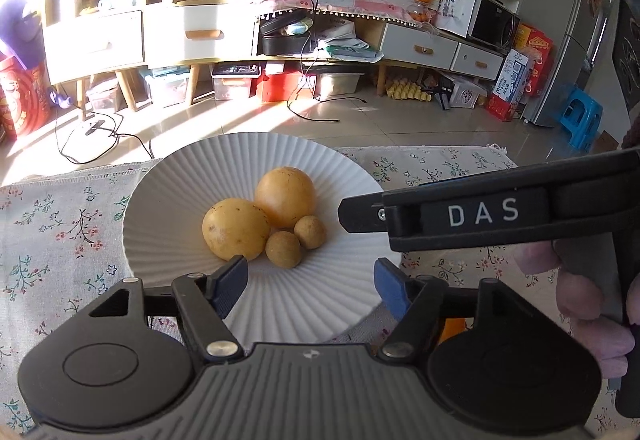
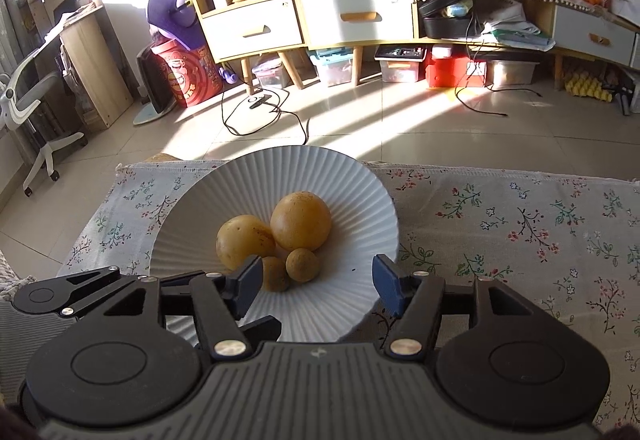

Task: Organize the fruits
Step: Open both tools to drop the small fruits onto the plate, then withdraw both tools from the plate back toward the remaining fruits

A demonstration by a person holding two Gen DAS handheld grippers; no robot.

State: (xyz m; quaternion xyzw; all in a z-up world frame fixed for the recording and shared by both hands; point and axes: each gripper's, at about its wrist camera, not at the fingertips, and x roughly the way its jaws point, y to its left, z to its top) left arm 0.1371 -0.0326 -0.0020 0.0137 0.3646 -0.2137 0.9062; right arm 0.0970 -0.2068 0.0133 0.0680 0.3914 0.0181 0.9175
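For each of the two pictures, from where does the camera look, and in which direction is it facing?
Left wrist view: sits on the left gripper, looking forward and down at the white plate; own open fingers show, plus the right gripper and a hand.
Right wrist view: sits on the right gripper, looking forward and down at the plate; own open fingers show.
Shared: plate, four yellow fruits, floral cloth, white-drawer cabinet.
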